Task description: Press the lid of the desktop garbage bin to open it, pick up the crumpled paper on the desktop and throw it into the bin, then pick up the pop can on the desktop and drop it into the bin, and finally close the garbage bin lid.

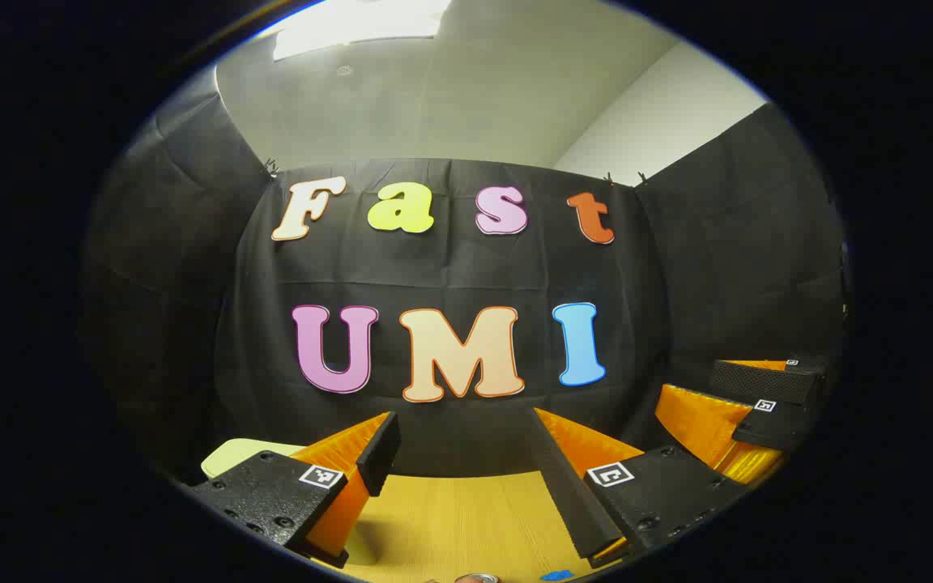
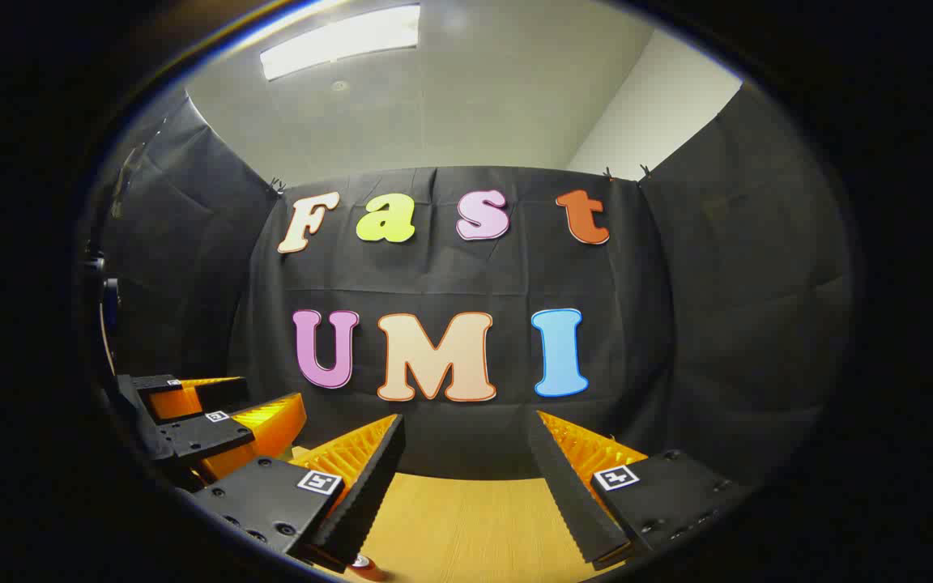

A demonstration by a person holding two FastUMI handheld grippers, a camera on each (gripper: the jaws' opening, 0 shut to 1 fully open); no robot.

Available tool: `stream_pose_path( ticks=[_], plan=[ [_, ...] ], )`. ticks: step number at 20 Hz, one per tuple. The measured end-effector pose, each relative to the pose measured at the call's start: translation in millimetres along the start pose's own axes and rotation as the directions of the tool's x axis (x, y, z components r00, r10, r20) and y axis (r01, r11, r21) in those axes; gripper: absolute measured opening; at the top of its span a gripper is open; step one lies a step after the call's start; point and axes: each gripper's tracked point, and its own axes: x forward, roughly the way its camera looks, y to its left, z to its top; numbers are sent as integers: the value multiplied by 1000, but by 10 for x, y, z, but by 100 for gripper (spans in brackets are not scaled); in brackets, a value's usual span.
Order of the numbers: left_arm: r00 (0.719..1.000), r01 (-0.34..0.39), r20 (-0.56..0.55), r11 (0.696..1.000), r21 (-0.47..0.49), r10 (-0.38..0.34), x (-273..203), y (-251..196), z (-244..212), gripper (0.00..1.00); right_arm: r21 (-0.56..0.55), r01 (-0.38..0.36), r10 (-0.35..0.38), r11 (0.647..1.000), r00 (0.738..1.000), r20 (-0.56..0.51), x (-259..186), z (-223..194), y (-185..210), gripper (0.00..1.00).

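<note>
**Poised Above the Desk, Both Claws Spread and Empty**

Left gripper held with fingers wide apart, nothing between them; right gripper likewise spread and empty, both raised over the wooden desktop. Pop can barely glimpsed at the bottom edge of the left gripper view, just its rim; probably light, thin-walled, slick and easily dented, best taken across the middle of its body. Pale green lid-like shape at lower left there; in the right gripper view, a small red object instead, too cropped to identify; crumpled paper unlocated.
</note>
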Motion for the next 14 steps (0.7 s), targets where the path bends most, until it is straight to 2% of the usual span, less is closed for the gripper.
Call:
stream_pose_path(
  ticks=[8, 14],
  plan=[
    [999, -37, -29, 999, 6, 37, -45, 110, -94, 93, -6, -32, 32, 999, 999, 11, 15, -11, 80, 96],
    [999, -36, -38, 999, 5, 36, -65, 88, -114, 92, 6, -30, 30, 1000, 999, 10, 19, -15, 41, 97]
  ],
)
